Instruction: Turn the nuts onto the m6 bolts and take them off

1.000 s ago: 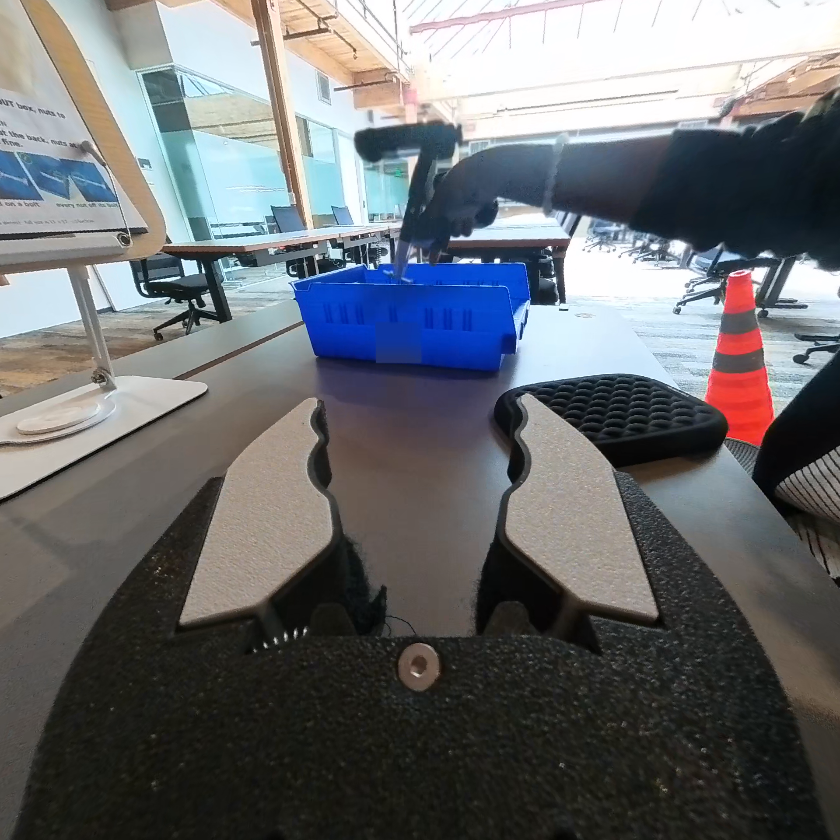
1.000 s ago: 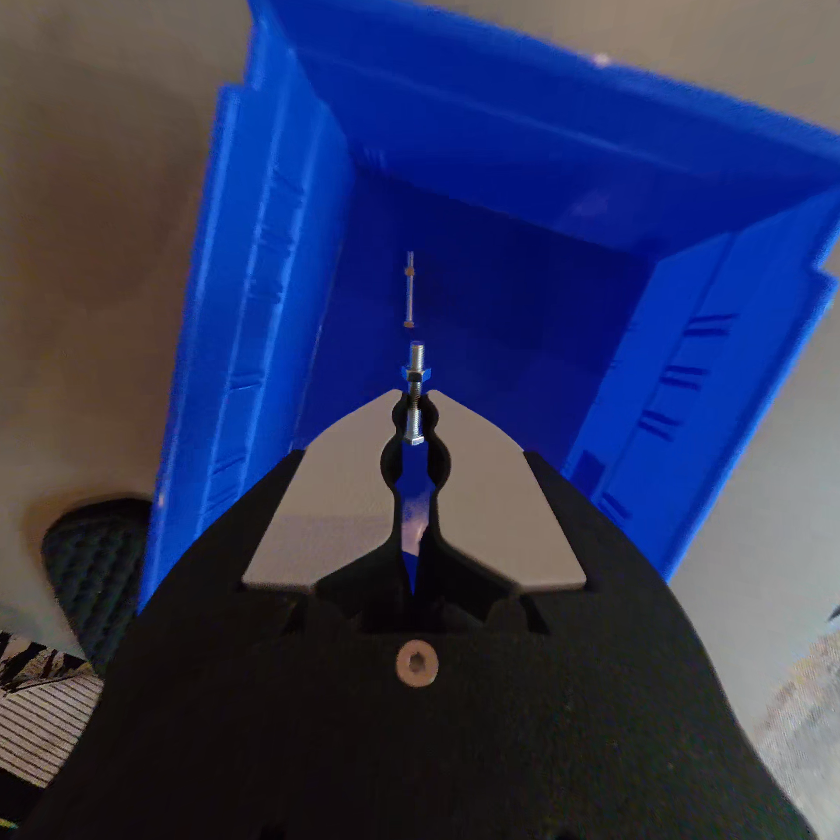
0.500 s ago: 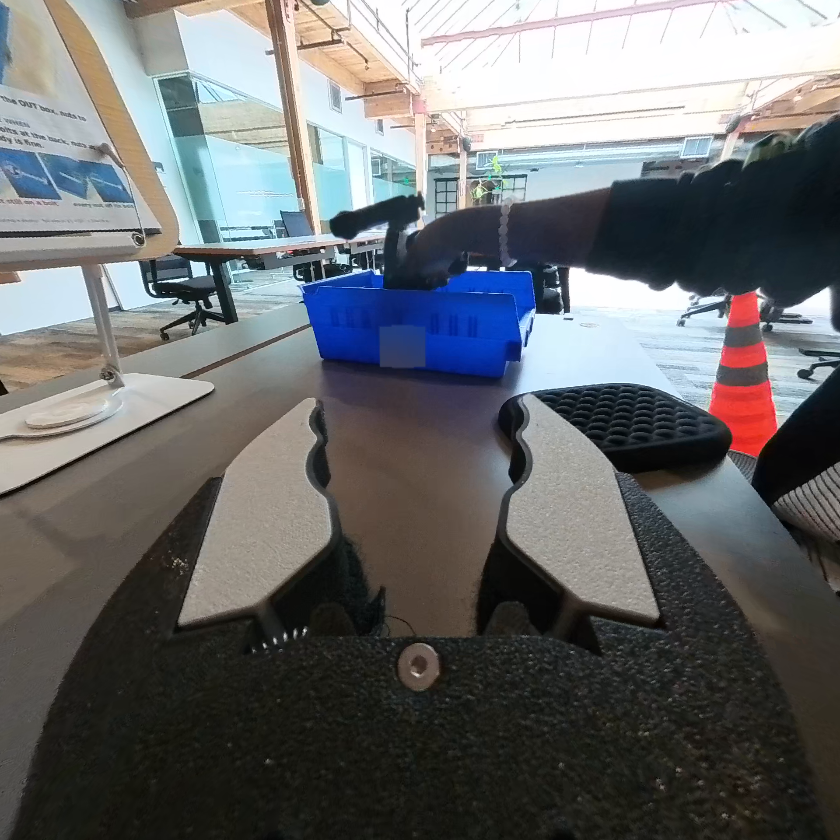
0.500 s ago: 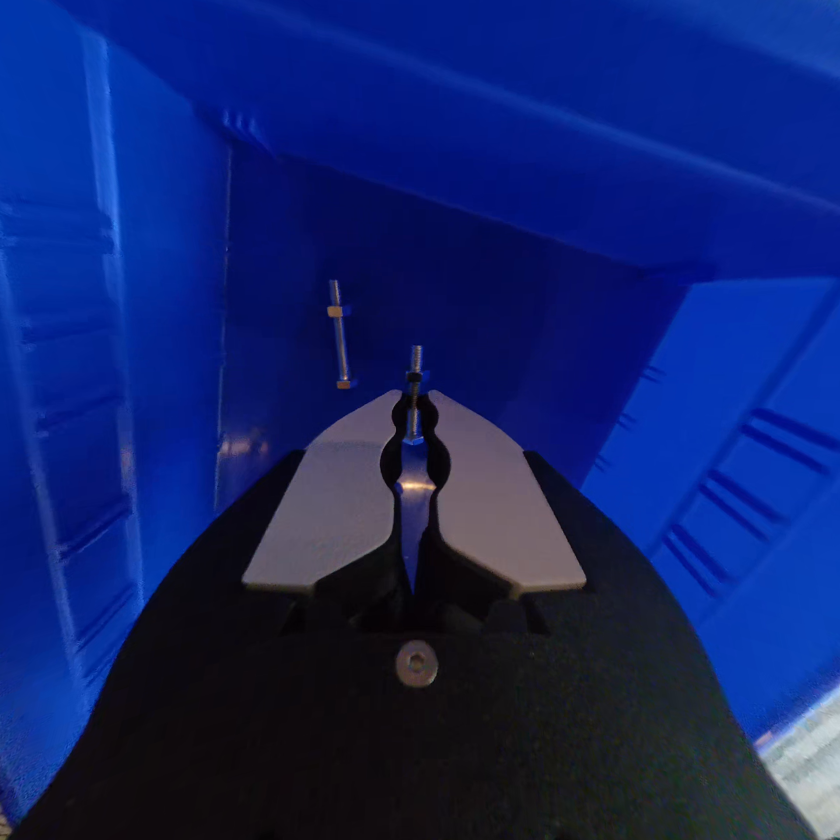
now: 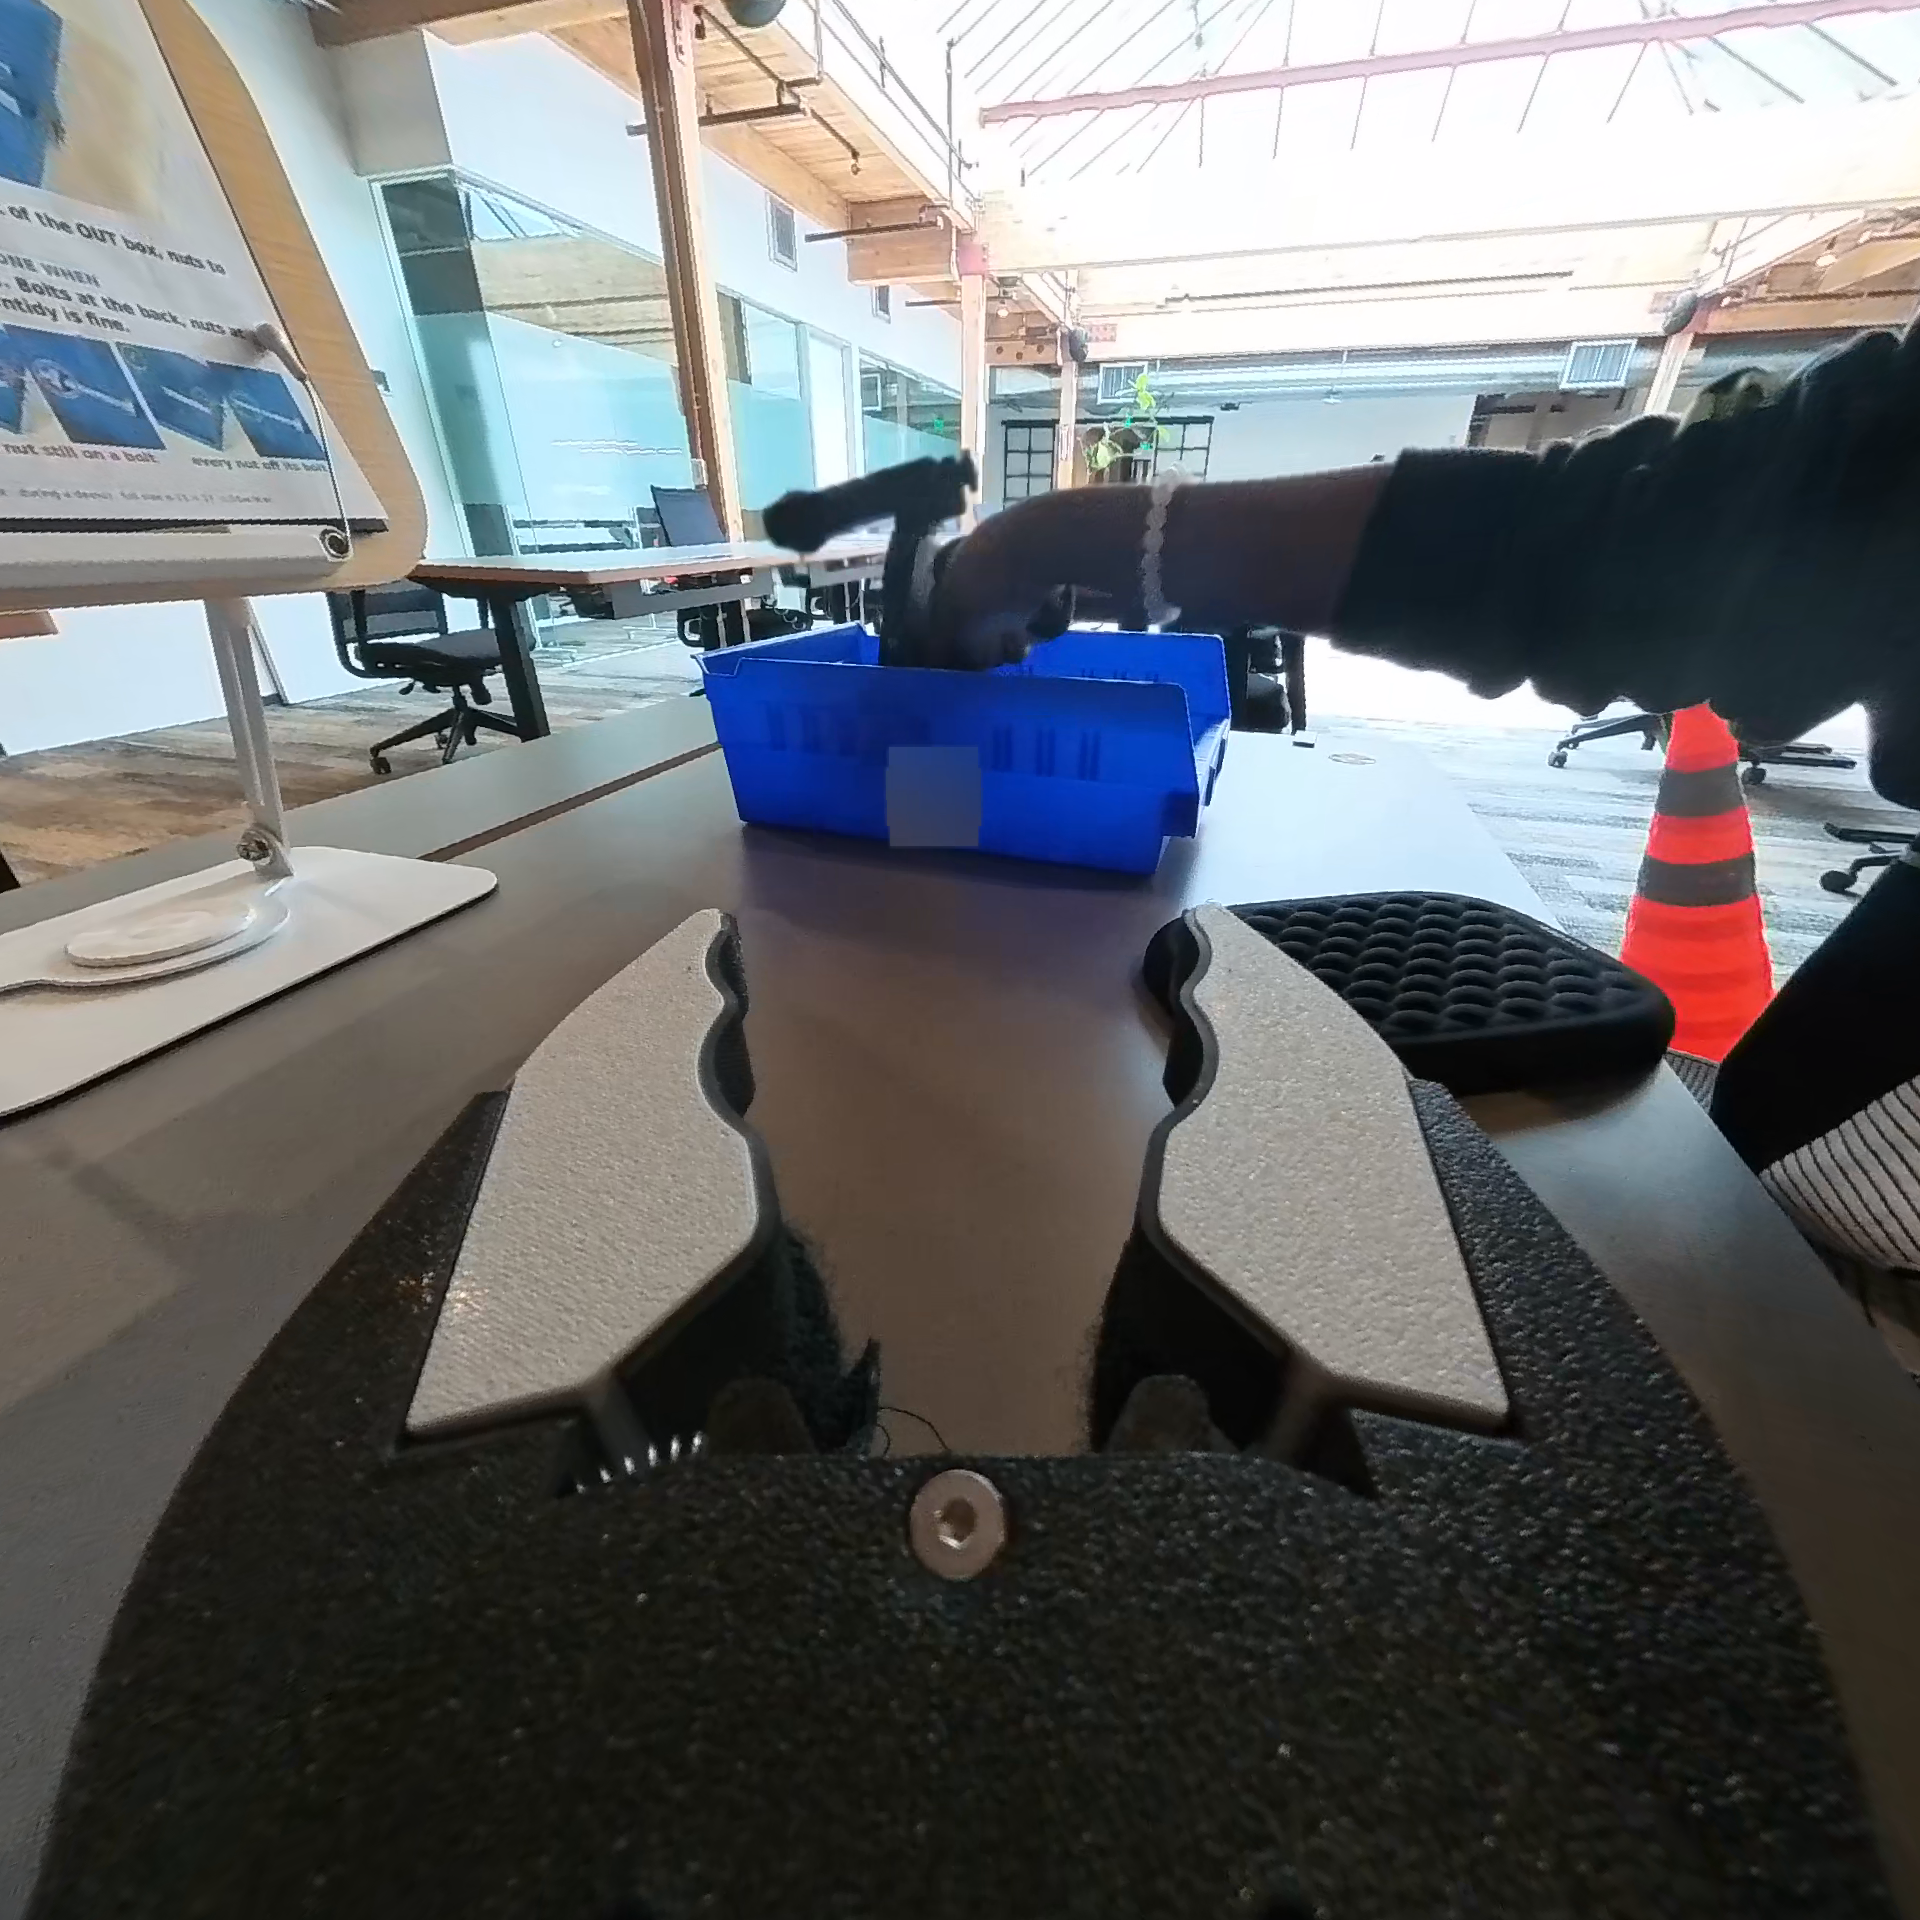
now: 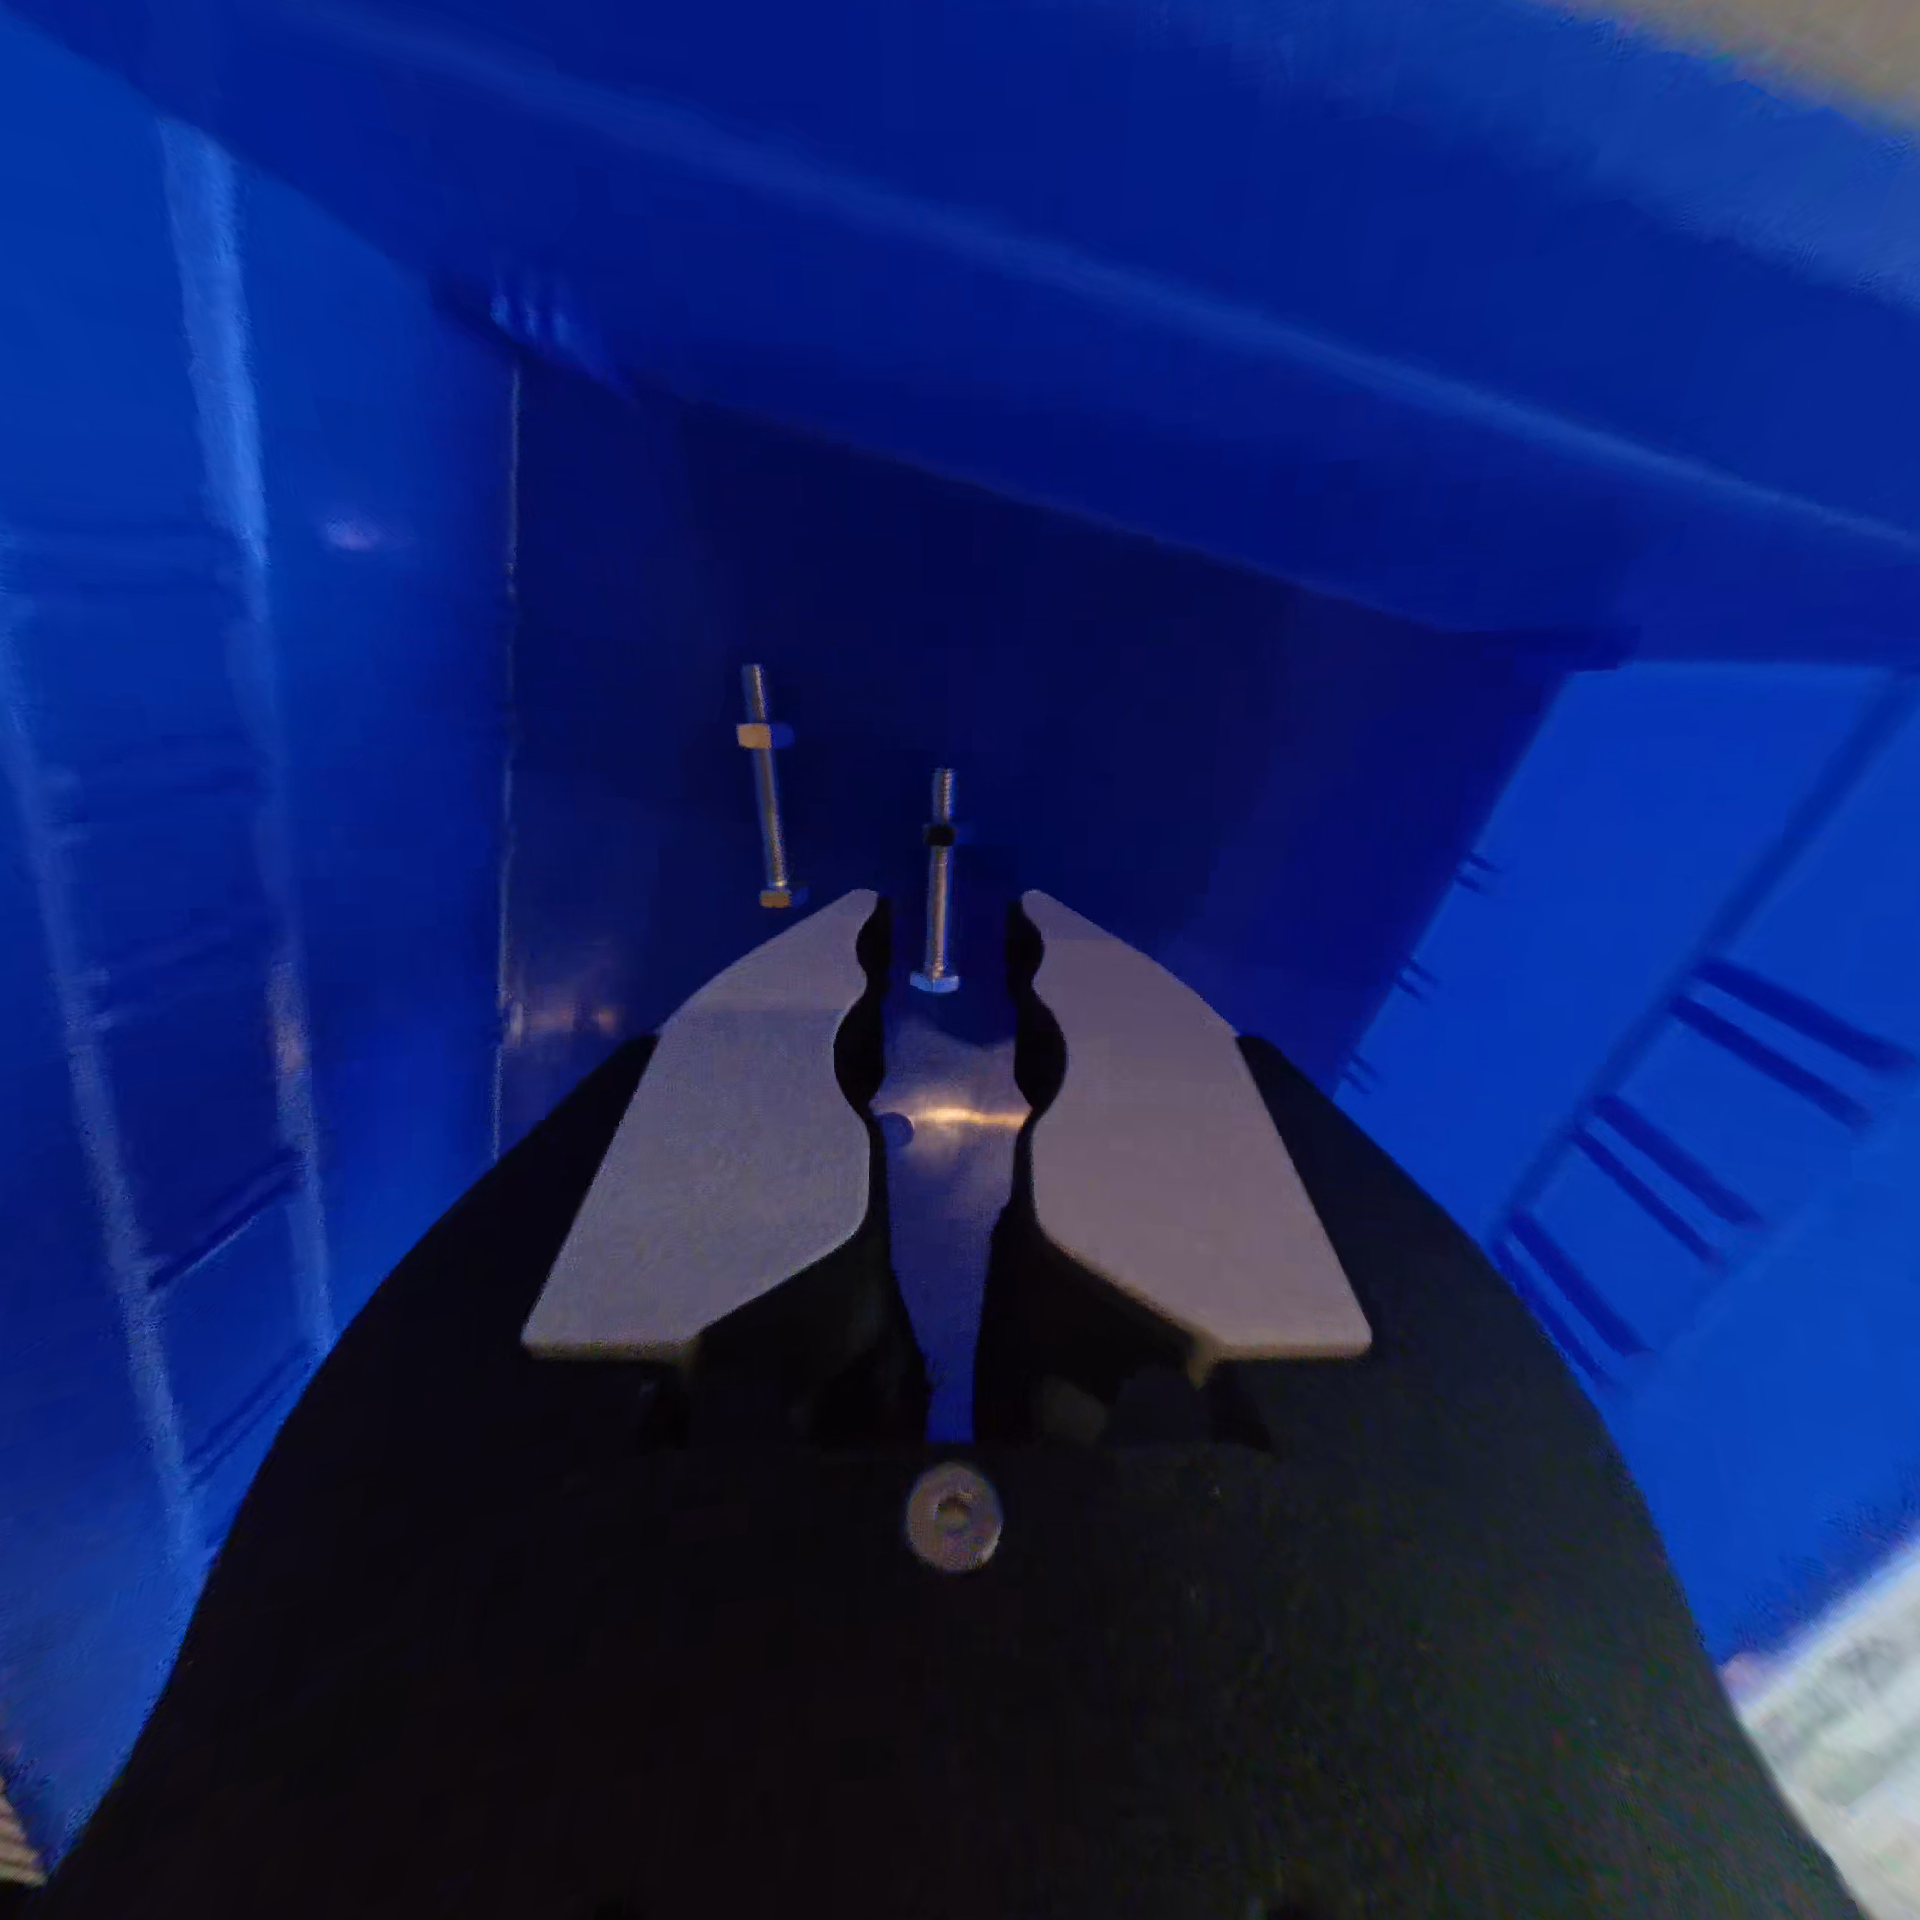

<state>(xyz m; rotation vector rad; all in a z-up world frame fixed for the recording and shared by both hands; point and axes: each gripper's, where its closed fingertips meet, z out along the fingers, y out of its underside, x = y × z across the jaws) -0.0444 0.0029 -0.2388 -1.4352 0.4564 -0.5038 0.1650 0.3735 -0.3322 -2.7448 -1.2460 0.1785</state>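
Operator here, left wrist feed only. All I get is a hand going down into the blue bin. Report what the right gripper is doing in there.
Observer: The right gripper is open; the bolt between its fingers touches neither.
Operator: State whether that bolt has a nut.
Observer: Yes, a dark nut sits partway up its thread.
Operator: List anything else inside.
Observer: A second bolt lies just left of it on the blue bin floor, carrying its own nut.
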